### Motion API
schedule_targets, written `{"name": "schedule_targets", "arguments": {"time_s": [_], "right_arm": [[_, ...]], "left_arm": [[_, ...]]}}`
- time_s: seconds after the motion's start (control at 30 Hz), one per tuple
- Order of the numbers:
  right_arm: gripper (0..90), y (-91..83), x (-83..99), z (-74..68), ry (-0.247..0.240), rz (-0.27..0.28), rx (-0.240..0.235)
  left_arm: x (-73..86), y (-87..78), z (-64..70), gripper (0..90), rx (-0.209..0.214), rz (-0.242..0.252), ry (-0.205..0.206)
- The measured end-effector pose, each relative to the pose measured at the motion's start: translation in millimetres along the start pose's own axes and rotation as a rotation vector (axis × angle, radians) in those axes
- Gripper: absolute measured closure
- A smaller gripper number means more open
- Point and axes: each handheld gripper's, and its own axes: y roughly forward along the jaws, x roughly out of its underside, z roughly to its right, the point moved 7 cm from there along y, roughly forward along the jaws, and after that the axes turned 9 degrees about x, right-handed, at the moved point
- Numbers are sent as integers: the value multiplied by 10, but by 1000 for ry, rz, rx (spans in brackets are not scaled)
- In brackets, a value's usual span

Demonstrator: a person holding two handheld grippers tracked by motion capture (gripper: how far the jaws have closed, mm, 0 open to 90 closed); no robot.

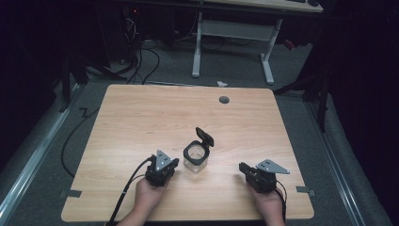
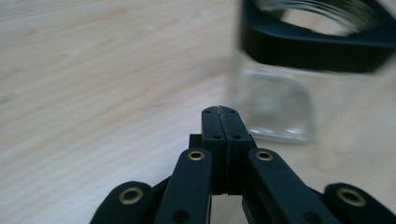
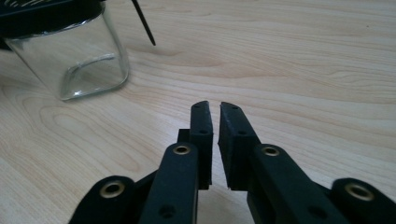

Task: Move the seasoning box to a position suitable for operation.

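A small square clear glass jar (image 1: 195, 157) with a black collar stands upright in the near middle of the wooden table (image 1: 141, 113). Its black flip lid (image 1: 205, 136) is hinged open at the far side. My left gripper (image 1: 175, 163) lies just left of the jar, jaws pressed together on nothing. In the left gripper view the shut tips (image 2: 219, 110) point at the jar (image 2: 275, 102) close ahead to the right. My right gripper (image 1: 241, 167) rests further off on the jar's right; its jaws (image 3: 215, 105) stand a narrow gap apart, empty, with the jar (image 3: 79, 60) ahead at upper left.
A grey cable grommet (image 1: 224, 100) sits near the table's far edge. Behind the table stand a white desk frame (image 1: 230, 42) and loose cables (image 1: 141, 56) on the floor. Each hand rests near the table's front edge.
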Motion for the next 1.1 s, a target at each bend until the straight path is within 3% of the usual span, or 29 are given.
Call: {"name": "schedule_targets", "arguments": {"time_s": [0.17,0.3,0.37,0.57,1.1], "right_arm": [[860,16,0,-76,-26,-5,-1],[859,23,7,-73,-18,-10,0],[858,27,13,-65,-22,-10,0],[858,20,27,-44,-11,-10,-4],[858,31,31,-65,-15,-15,-3]], "left_arm": [[-113,235,-181,900,-26,13,-9],[-83,341,-168,900,-9,-2,-15],[-71,343,-135,900,-3,0,-37],[-50,285,5,900,29,2,-20],[28,125,231,900,76,-4,-26]]}}
